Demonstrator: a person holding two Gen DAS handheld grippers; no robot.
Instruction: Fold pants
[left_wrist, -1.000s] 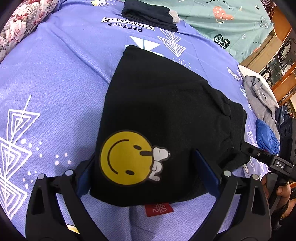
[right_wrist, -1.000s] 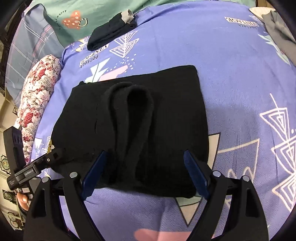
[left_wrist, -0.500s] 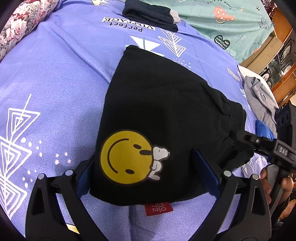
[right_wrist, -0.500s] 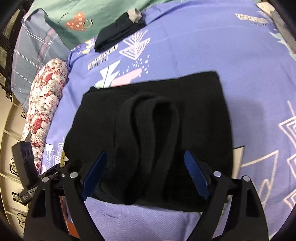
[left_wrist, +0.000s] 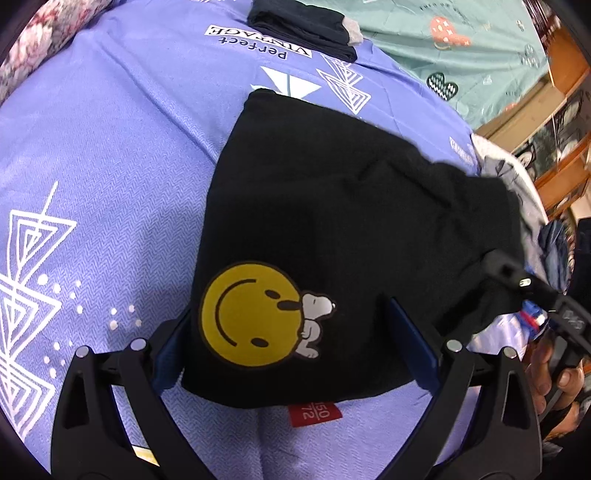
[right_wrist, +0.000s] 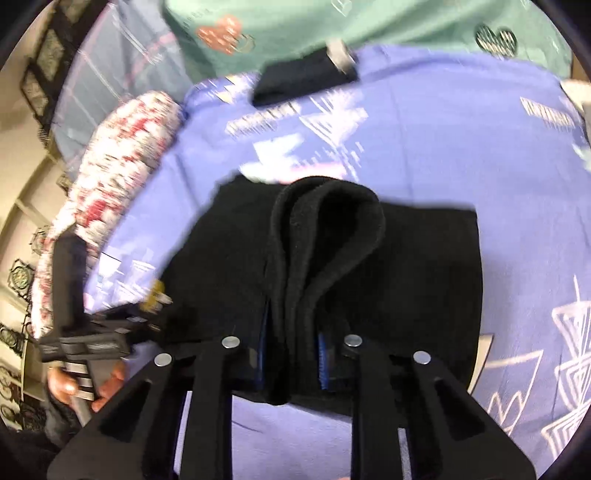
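The right gripper (right_wrist: 291, 360) is closing, its blue pads (right_wrist: 323, 363) pinching the thick rolled waistband of the black pants (right_wrist: 325, 254) at the near edge, with the band raised in a hump running away from it. The left gripper (left_wrist: 291, 350) stands wide, its jaws straddling the near left corner of the pants (left_wrist: 332, 221) without pressing; whether the pads brush the cloth is hard to tell. A yellow smiley patch (left_wrist: 247, 314) and a red size tag (left_wrist: 314, 413) sit between its fingers. The folded pants lie flat on a purple bedsheet (left_wrist: 92, 147) printed with white triangles. At the far side lies a dark folded garment (left_wrist: 303, 26); a floral bolster (right_wrist: 118, 177) runs along the left.
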